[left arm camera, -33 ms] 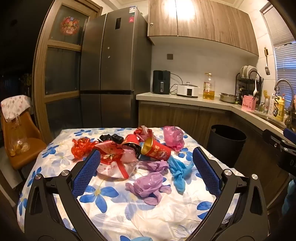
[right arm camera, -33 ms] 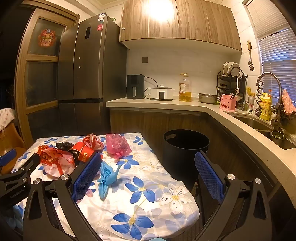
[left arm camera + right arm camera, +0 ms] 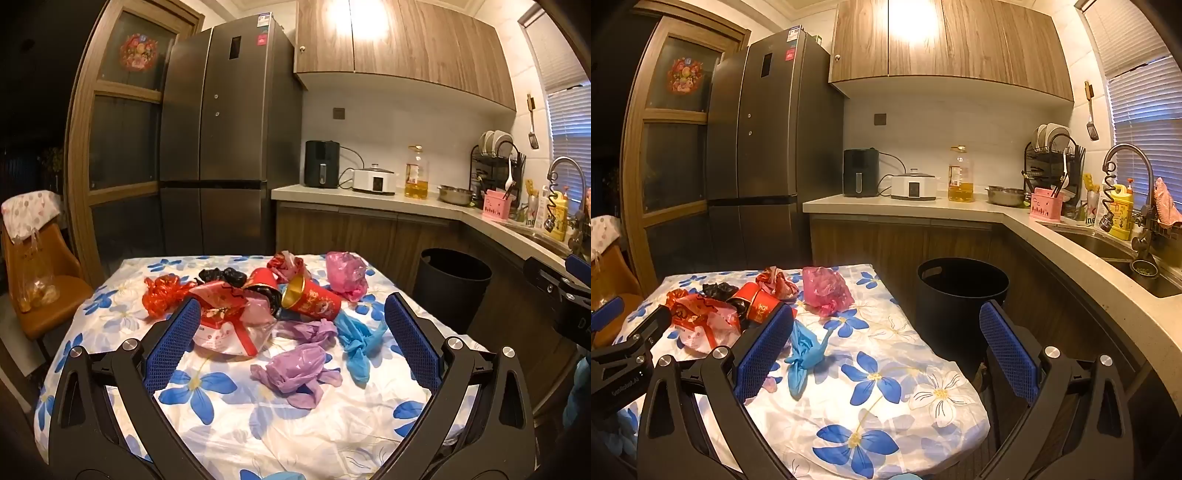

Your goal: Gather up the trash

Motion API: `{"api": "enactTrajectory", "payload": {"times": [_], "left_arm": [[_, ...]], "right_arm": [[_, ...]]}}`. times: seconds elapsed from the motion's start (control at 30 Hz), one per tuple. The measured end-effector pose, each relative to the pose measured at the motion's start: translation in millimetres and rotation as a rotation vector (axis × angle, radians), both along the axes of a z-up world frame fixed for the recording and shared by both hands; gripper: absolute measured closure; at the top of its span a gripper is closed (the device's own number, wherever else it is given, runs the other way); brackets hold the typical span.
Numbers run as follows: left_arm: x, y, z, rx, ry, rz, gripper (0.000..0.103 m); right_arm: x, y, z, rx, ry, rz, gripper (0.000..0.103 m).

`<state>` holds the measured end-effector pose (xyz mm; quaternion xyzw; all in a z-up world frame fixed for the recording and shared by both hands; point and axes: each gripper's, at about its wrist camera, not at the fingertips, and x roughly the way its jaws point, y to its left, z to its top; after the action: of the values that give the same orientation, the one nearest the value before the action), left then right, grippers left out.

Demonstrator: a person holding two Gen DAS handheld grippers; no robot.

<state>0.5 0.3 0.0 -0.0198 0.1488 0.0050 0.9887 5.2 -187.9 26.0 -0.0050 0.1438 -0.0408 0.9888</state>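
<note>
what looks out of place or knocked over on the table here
Crumpled plastic bags and wrappers litter the floral tablecloth, among them a purple bag and a blue one. A red cup lies tipped on its side. The black bin stands beside the table. Both hand-held grippers are open and empty.

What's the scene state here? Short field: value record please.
setting: kitchen, table with floral cloth
trash on table: purple bag, blue glove, pink bag, red cup, red wrappers
bin: black trash bin, on the floor beside the table, looks empty
left gripper: open, holding nothing
right gripper: open, holding nothing
progress: nothing collected yet
</note>
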Motion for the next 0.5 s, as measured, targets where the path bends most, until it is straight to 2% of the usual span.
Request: {"api": "enactTrajectory", "payload": {"times": [0.07,0.5], "left_arm": [[-1.5,-1.7,0.2,0.021,-0.020,-0.003,0.005],[-6.1,-6.1,4.4,0.007,-0.016,-0.012,0.005]], "right_arm": [[0.0,0.0,0.1,0.000,0.001,0.001,0.005],[-0.3,-0.5,0.3,0.004,-0.001,0.001,0.005]]}}
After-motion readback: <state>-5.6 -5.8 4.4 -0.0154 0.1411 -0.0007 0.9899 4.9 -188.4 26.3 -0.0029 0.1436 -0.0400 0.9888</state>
